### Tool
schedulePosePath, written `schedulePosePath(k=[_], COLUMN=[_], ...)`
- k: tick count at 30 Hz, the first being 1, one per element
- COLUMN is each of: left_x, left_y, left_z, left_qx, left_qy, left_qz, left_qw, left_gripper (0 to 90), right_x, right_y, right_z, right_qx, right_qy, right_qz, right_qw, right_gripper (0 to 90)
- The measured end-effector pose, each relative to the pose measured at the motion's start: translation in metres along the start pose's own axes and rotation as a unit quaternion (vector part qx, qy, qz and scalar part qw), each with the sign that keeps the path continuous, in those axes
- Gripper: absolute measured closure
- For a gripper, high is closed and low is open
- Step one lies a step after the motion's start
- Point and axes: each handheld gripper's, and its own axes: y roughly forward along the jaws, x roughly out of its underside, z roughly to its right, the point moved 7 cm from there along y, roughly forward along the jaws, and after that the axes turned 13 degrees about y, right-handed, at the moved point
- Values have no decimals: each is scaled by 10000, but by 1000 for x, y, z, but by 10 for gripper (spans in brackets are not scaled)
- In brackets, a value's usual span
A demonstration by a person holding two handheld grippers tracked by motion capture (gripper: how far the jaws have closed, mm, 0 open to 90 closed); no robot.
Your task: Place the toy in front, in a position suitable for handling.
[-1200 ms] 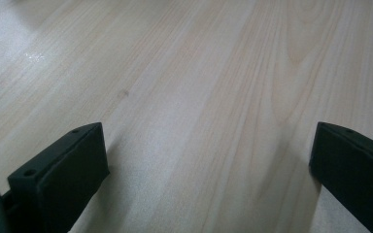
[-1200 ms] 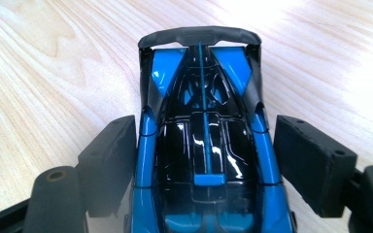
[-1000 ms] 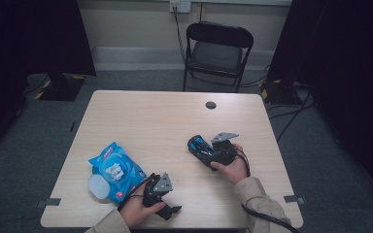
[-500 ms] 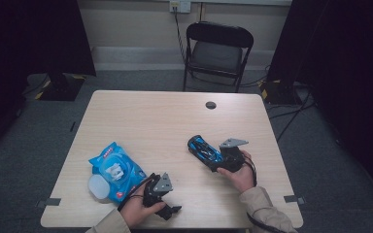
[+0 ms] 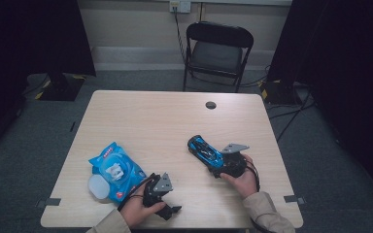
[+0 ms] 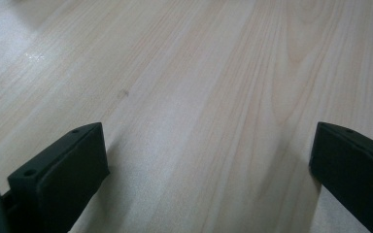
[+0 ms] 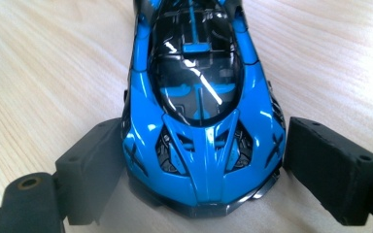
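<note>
A blue and black toy sports car (image 5: 205,150) lies on the light wooden table (image 5: 150,121), right of the middle. My right gripper (image 5: 217,163) sits at the car's near end, with that end (image 7: 199,111) between its jaws. The jaws have just been opening. The pads (image 7: 330,160) now stand beside the car's flanks without pressing on it. My left gripper (image 5: 167,211) rests near the table's front edge and stands open. Bare wood lies between its jaws (image 6: 209,155).
A blue pack of wipes (image 5: 116,170) lies front left beside my left hand, with a white round lid (image 5: 97,187) at its near corner. A small dark disc (image 5: 211,105) sits near the far edge. A black folding chair (image 5: 218,48) stands behind the table.
My right gripper has drawn back toward the front right, from over the car to its near end. The car stays on the table. The left hand has not moved.
</note>
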Motion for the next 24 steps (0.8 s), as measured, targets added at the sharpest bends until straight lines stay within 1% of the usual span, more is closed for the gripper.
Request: schedulePosePath(k=[3, 5, 8, 10, 11, 12, 14, 15, 16, 17, 18, 19, 20, 21, 22, 24], left_x=[0, 0, 0, 0, 0, 0, 0, -1, -2, -3, -4, -5, -6, -7, -9, -12], left_y=[0, 0, 0, 0, -1, -1, -2, -2, -4, -6, -8, -10, -12, -15, -17, -23], left_z=[0, 0, 0, 0, 1, 1, 1, 0, -1, -1, -3, -3, -4, -5, -6, -9], left_qx=[-2, -2, -11, -16, -9, -8, -16, -35, -59, -59, -5, 81, 82, 55, 43, 36], left_qy=[0, 1, -8, -10, -17, -29, -29, -79, -140, -261, -378, -481, -527, -575, -580, -635], left_qz=[0, 0, -5, 1, -3, -4, -53, -39, -47, -31, -44, -53, -34, -41, -36, -66], left_qw=[10000, 10000, 10000, 10000, 10000, 10000, 10000, 10000, 9999, 9996, 9993, 9988, 9986, 9983, 9983, 9980], left_gripper=[0, 0, 0, 0, 0, 0, 9, 33, 77, 149, 202, 192, 152, 167, 175, 164], right_x=[0, 1, 0, 0, 0, 0, 0, 0, 0, 0, 0, 0, 0, 0, 0, 0], right_y=[0, 0, 0, 0, -1, -1, -2, -2, -2, -2, -2, -2, -2, -2, -2, -2], right_z=[0, 0, 1, 1, 1, 0, 0, 0, 0, 0, 0, 0, 0, 0, 0, 0], right_qx=[-5, -31, -10, -7, -17, -62, -70, -74, -79, -80, -78, -78, -78, -77, -77, -77], right_qy=[12, -27, -10, -9, -4, -32, -47, -47, -42, -44, -47, -47, -47, -48, -48, -47], right_qz=[-7, -27, -15, 1, 42, 56, 66, 67, 68, 69, 69, 69, 68, 69, 69, 68], right_qw=[10000, 10000, 10000, 10000, 10000, 10000, 9999, 9999, 9999, 9999, 9999, 9999, 9999, 9999, 9999, 9999], right_gripper=[135, 132, 137, 162, 207, 229, 236, 238, 240, 240, 241, 241, 241, 241, 241, 240])
